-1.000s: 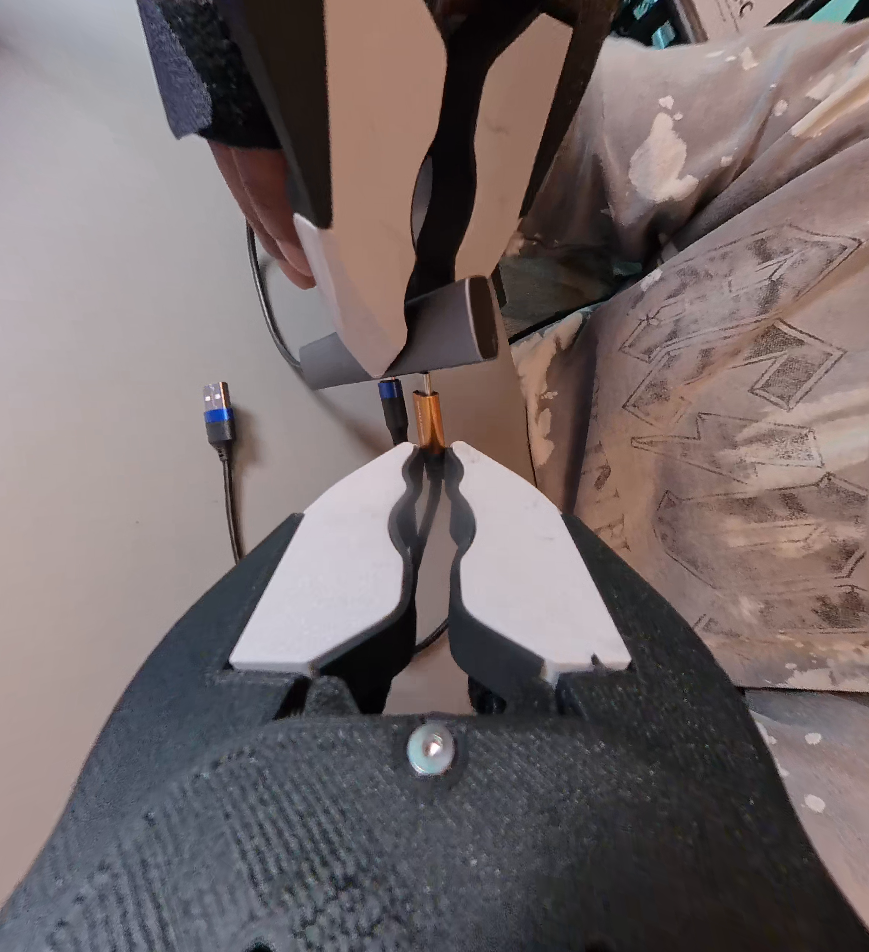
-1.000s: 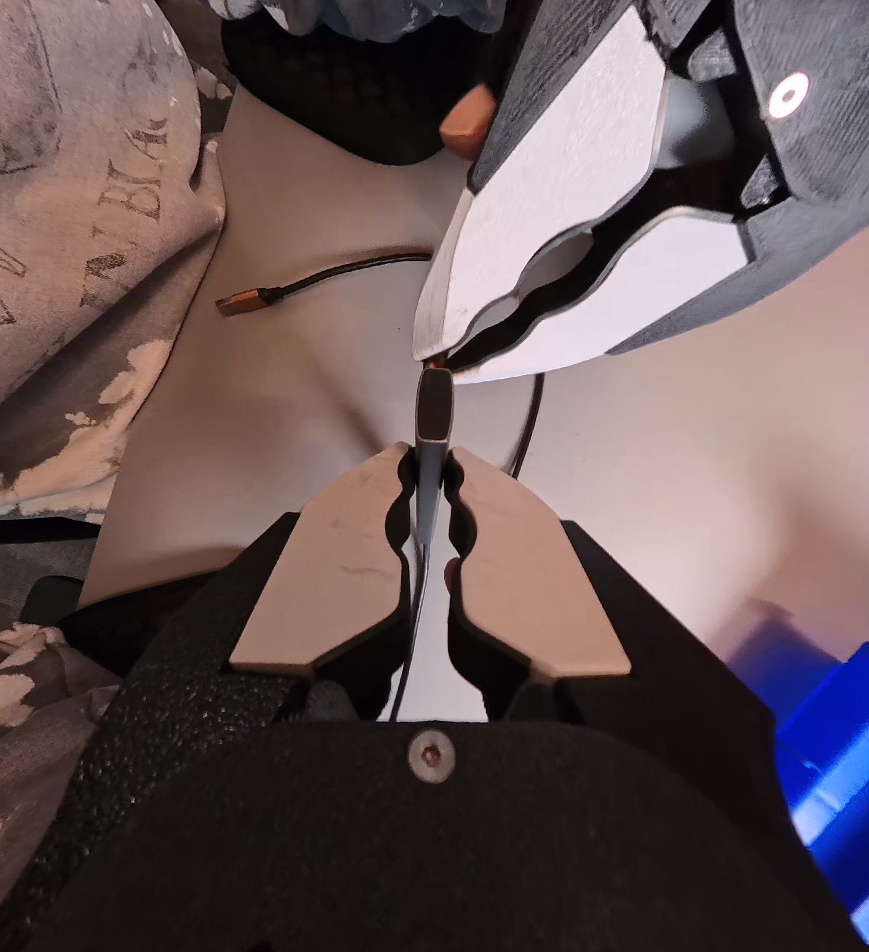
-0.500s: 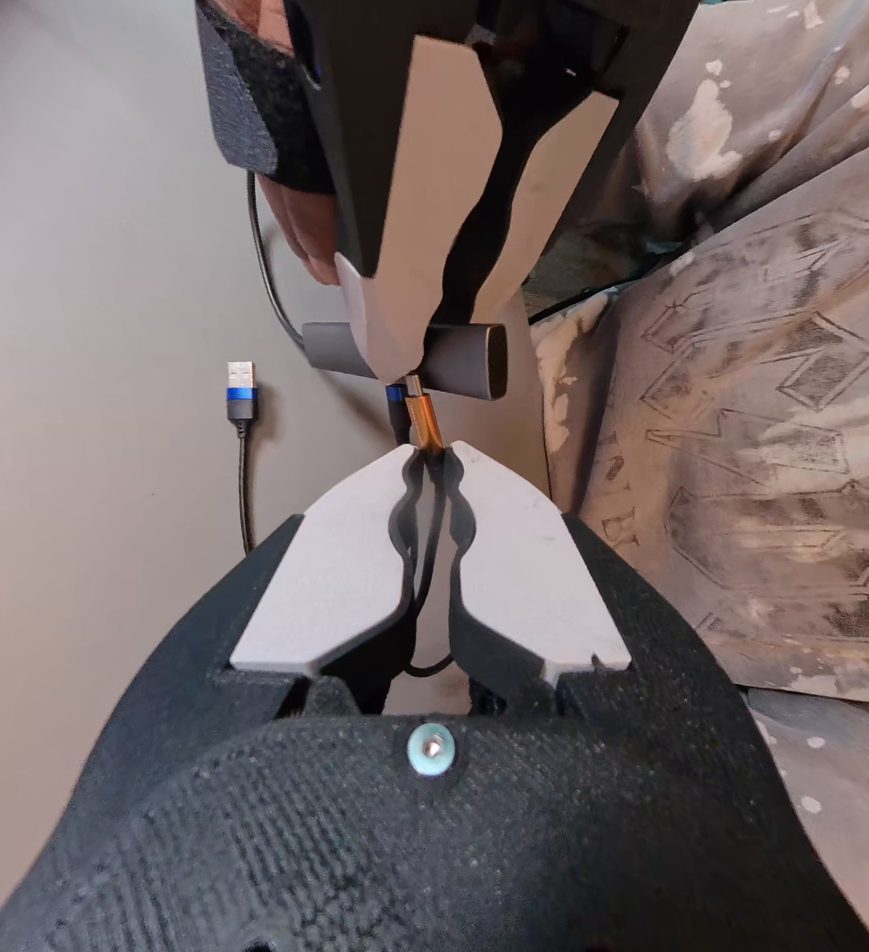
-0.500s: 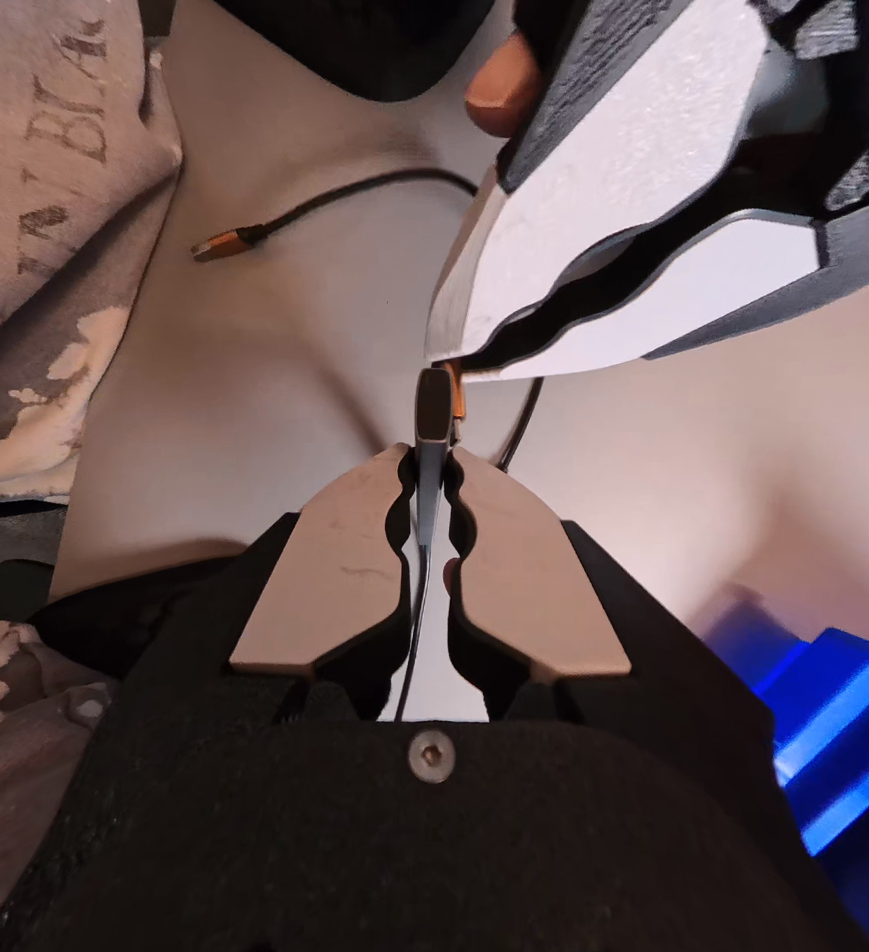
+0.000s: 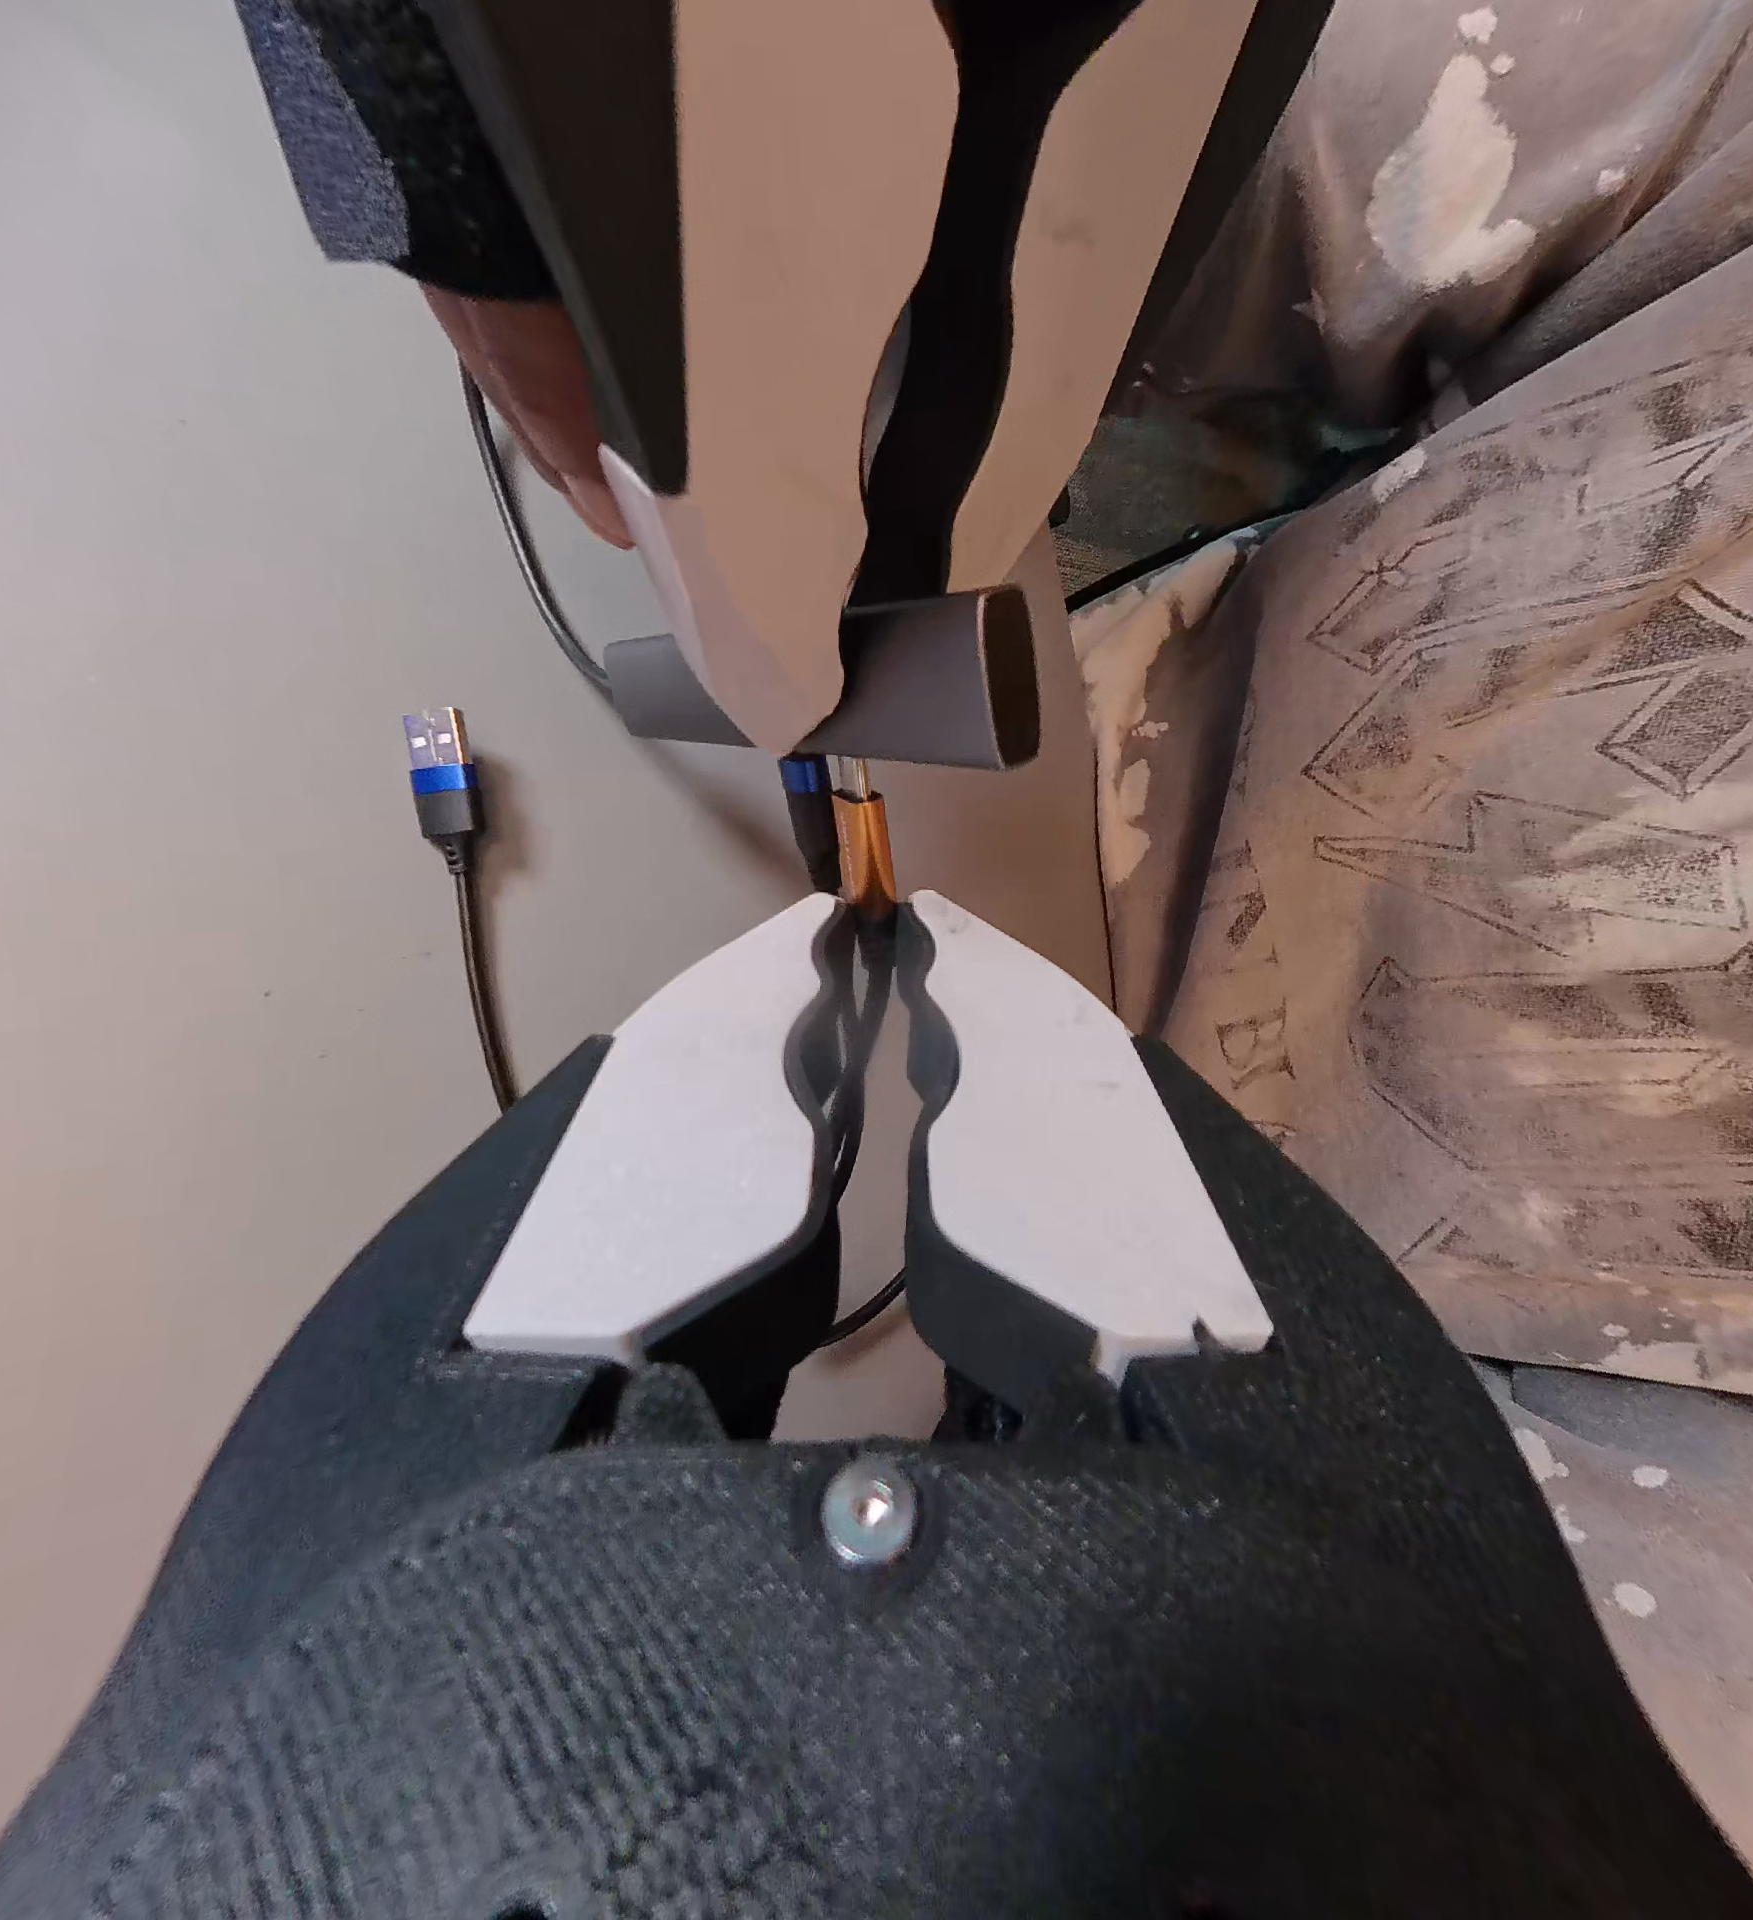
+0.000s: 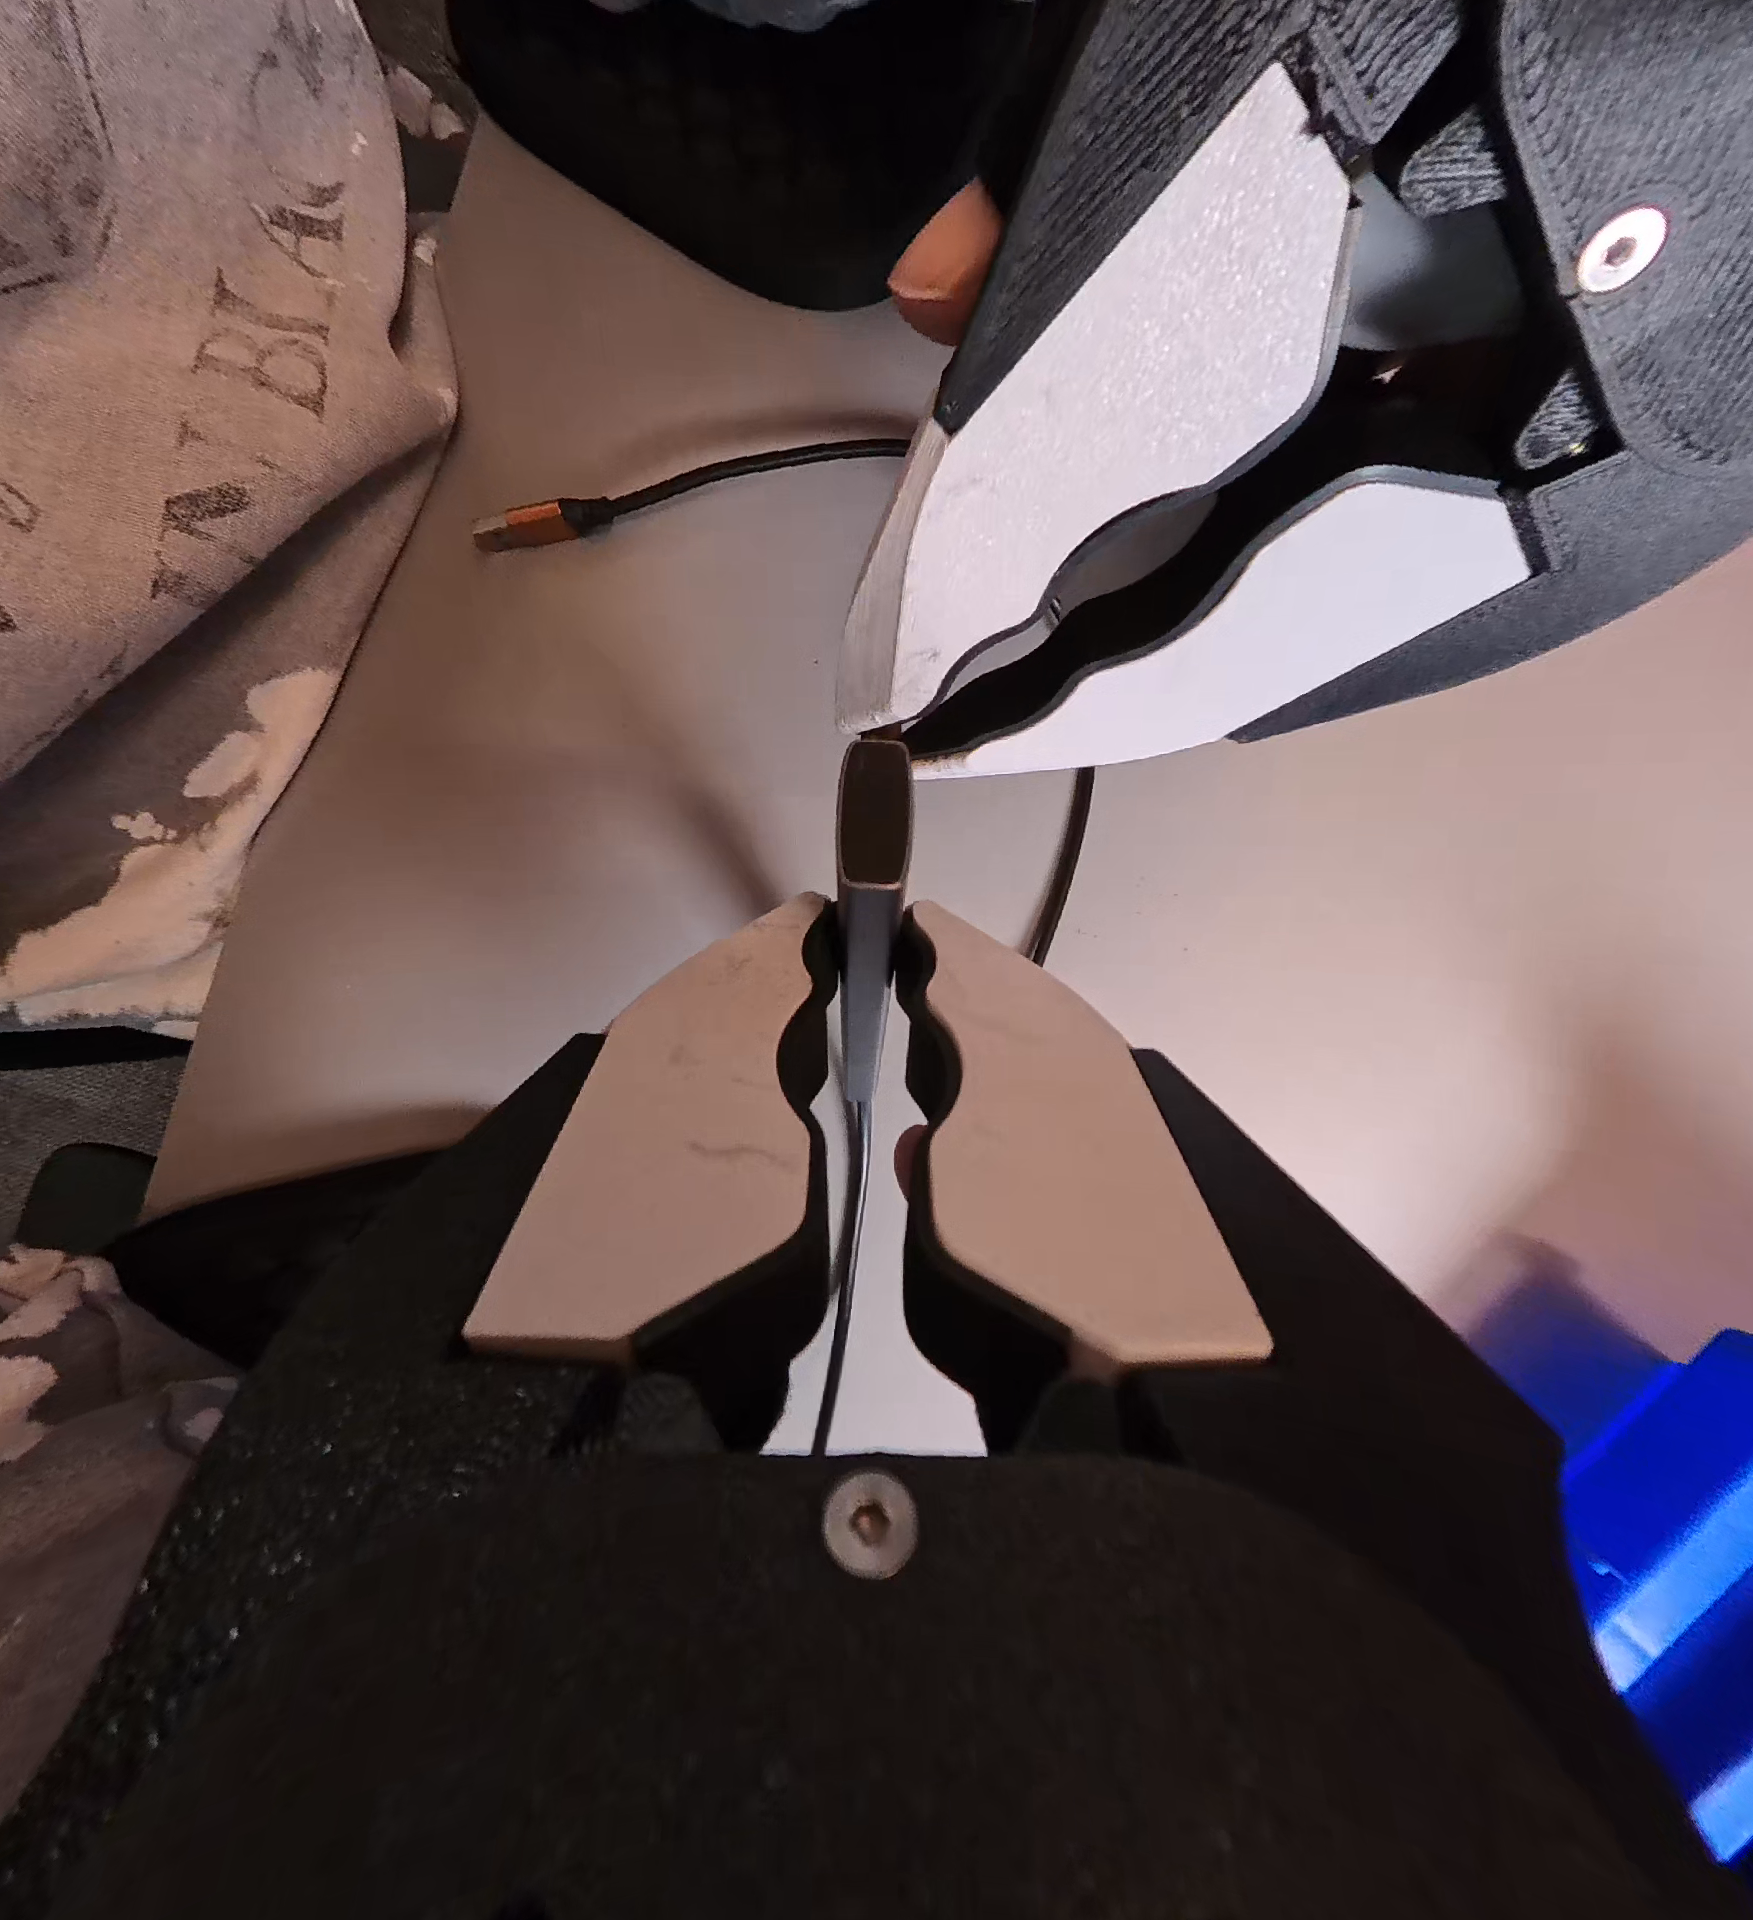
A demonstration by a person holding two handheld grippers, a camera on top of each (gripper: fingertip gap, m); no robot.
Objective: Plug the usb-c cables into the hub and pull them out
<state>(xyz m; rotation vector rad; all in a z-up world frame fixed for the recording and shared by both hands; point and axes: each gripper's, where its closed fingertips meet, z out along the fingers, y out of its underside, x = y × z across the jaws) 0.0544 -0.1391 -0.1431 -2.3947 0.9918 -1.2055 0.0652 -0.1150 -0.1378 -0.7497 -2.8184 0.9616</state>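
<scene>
Ok so right gripper [image 6: 867, 914] is clamped on the grey hub [image 5: 913, 675], pinching its thin flat body edge-on w/ the hub's own lead trailing back between the fingers, held up off the table [image 5: 124, 520]. Left gripper [image 5: 874, 904] is closed narrow on the orange usb-c plug [image 5: 864, 836], grabbing right at the rear of the metal shell where the cable starts. Silver tip is at the hub's underside edge, can't tell if it's partway in the port or just touching. A blue-collared plug [image 5: 801, 779] sits just beside it and looks seated, tho the right finger covers most of that. Blue usb-a end [image 5: 439, 764] lies on the table to the left, orange usb-a end [image 6: 534, 525] on the table too, near the patterned clothing [image 6: 124, 364]. Handling-wise imo: hub is light, stiff, smooth aluminium so prob slippery, gripping across the flat faces is right. Plug shell is rigid but tiny, cable is floppy, so hold the shell not the cord, and push/pull straight along the port axis bc the connector tongue bends if levered sideways.
</scene>
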